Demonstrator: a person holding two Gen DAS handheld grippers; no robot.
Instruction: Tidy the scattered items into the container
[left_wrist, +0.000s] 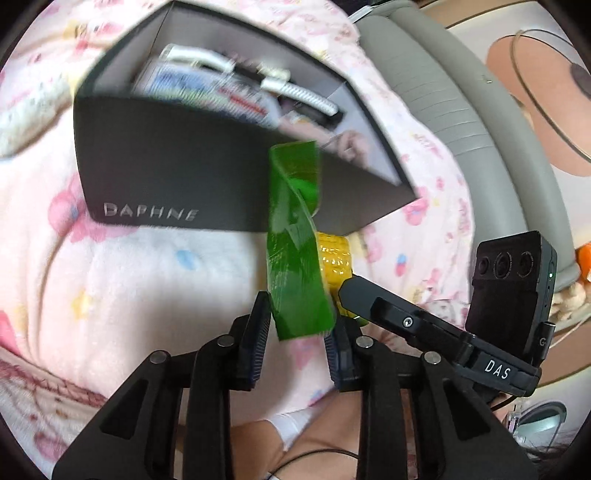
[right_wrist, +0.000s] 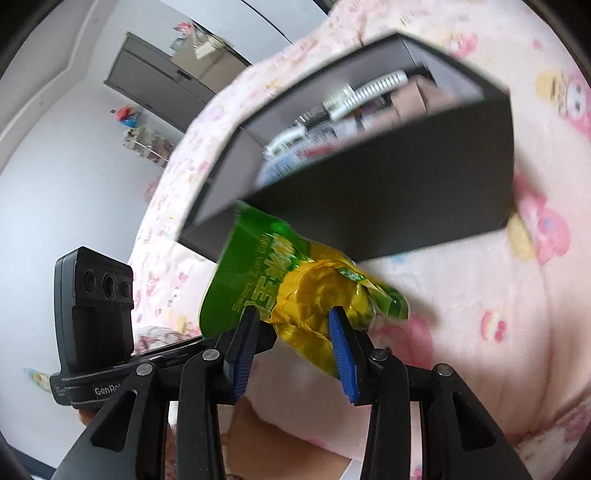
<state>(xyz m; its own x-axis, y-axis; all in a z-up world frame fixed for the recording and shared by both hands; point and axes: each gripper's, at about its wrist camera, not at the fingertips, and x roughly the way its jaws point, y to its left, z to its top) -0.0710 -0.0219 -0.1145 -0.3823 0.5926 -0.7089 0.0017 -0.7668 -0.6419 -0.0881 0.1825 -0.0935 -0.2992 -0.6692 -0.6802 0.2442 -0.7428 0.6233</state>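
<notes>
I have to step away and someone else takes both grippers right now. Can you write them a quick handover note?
Right gripper: shut on the yellow end of the green-and-yellow snack packet.
Left gripper: fingers at the green end of the same packet; whether they press on it is unclear.
Packet: held up over the pink blanket, just short of the black DAPHNE box.
Done: the box already holds white tubes and other small items, blurred here.
Left: carry the packet over the near wall, release it inside, then check the blanket for strays.
</notes>
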